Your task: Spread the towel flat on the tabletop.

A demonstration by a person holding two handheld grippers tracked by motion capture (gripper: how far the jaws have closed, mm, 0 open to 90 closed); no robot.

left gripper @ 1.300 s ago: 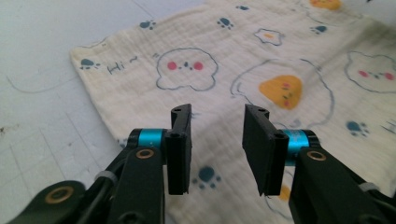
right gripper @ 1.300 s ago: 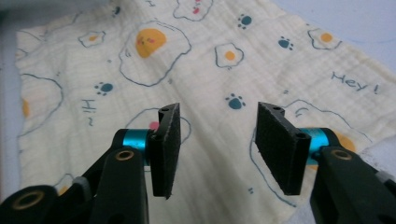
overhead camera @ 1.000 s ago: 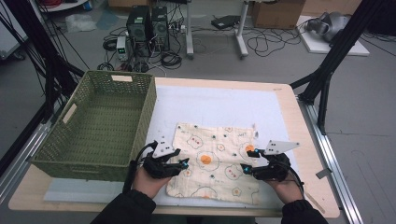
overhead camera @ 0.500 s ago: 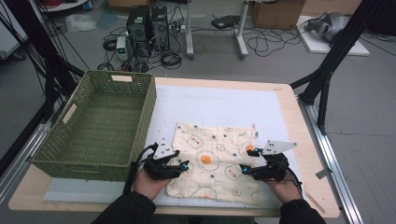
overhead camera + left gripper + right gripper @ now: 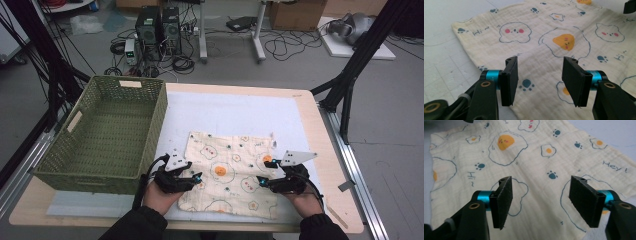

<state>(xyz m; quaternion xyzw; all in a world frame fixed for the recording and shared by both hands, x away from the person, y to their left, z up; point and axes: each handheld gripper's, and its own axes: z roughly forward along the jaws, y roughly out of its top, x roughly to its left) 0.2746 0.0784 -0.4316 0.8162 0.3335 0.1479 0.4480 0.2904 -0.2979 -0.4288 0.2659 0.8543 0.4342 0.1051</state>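
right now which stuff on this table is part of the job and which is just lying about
In the job:
- printed cloth, flat on the white mat
- left gripper, open over its left edge
- right gripper, open over its right edge

Lying about:
- green wicker basket, empty, to the left
- computer towers and cables on the floor

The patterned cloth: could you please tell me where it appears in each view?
High view: patterned cloth lies flat at centre bottom, between both grippers.
Left gripper view: cloth spreads beyond the open jaws.
Right gripper view: cloth spreads beyond the open jaws.
Shared landmark: large orange egg print.
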